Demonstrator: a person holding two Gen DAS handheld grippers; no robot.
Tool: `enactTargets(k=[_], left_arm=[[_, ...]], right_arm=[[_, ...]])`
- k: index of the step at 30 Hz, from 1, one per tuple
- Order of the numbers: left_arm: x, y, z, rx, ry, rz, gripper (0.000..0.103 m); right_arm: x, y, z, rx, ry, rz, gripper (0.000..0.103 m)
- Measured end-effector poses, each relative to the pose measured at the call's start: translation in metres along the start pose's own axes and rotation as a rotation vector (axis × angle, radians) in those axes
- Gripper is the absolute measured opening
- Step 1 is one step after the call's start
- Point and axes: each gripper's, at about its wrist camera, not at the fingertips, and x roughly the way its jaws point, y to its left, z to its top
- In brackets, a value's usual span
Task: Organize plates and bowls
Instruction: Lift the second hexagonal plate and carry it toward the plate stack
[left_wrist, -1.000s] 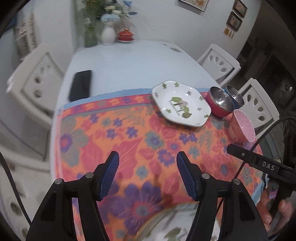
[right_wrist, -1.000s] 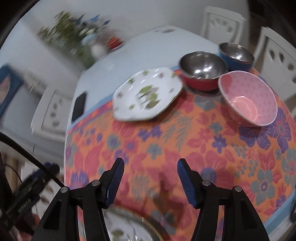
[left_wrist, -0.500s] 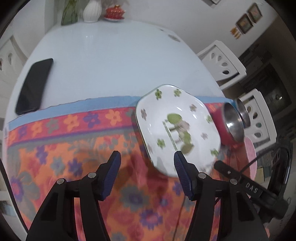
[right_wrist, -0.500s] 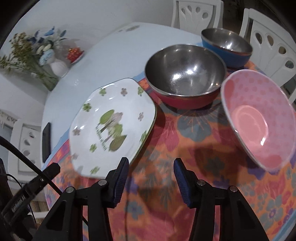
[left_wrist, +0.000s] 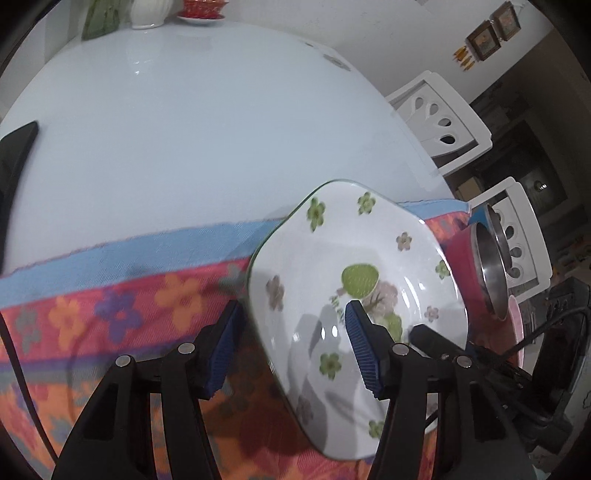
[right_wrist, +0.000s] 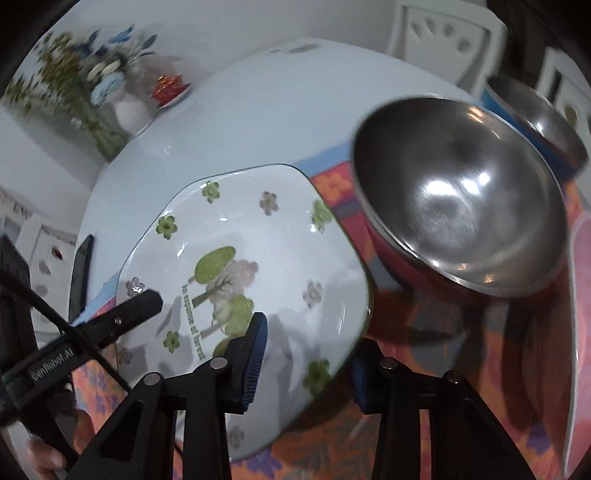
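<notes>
A white octagonal plate (left_wrist: 354, 273) (right_wrist: 236, 251) with green flowers lies flat on the floral tablecloth (left_wrist: 110, 314). My left gripper (left_wrist: 291, 350) straddles its left rim, one finger over the plate and one outside on the cloth. Its jaws are closing, and the pads are still apart from the rim. My right gripper (right_wrist: 306, 365) straddles the plate's right near rim the same way, jaws closing, pads not pressing. A red steel-lined bowl (right_wrist: 461, 206) stands just right of the plate. Behind it is a blue steel bowl (right_wrist: 539, 110), and a pink bowl (right_wrist: 581, 332) sits at the right edge.
A black phone (left_wrist: 14, 155) lies on the bare white table at the left. A vase of flowers (right_wrist: 129, 110) and a small red dish (right_wrist: 170, 88) stand at the far end. White chairs (left_wrist: 443, 122) line the right side.
Both grippers came forward and down from the near part of the cloth to the plate, one on each side. Both sets of jaws narrowed, the right more than the left.
</notes>
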Motion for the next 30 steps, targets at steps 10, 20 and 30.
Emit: enactTargets(k=[10, 20, 30], left_arm=[[-0.013, -0.003, -0.004, 0.064, -0.021, 0.042, 0.046], [-0.036, 0.020, -0.026, -0.002, -0.017, 0.021, 0.046], [-0.037, 0.016, -0.028, 0.033, -0.020, 0.095, 0.046]], right_arm=[[-0.019, 0.024, -0.020, -0.189, -0.058, -0.021, 0.034], [-0.028, 0.046, -0.052, -0.234, 0.009, 0.089, 0.033], [-0.043, 0.051, -0.059, -0.211, 0.015, 0.131, 0.034]])
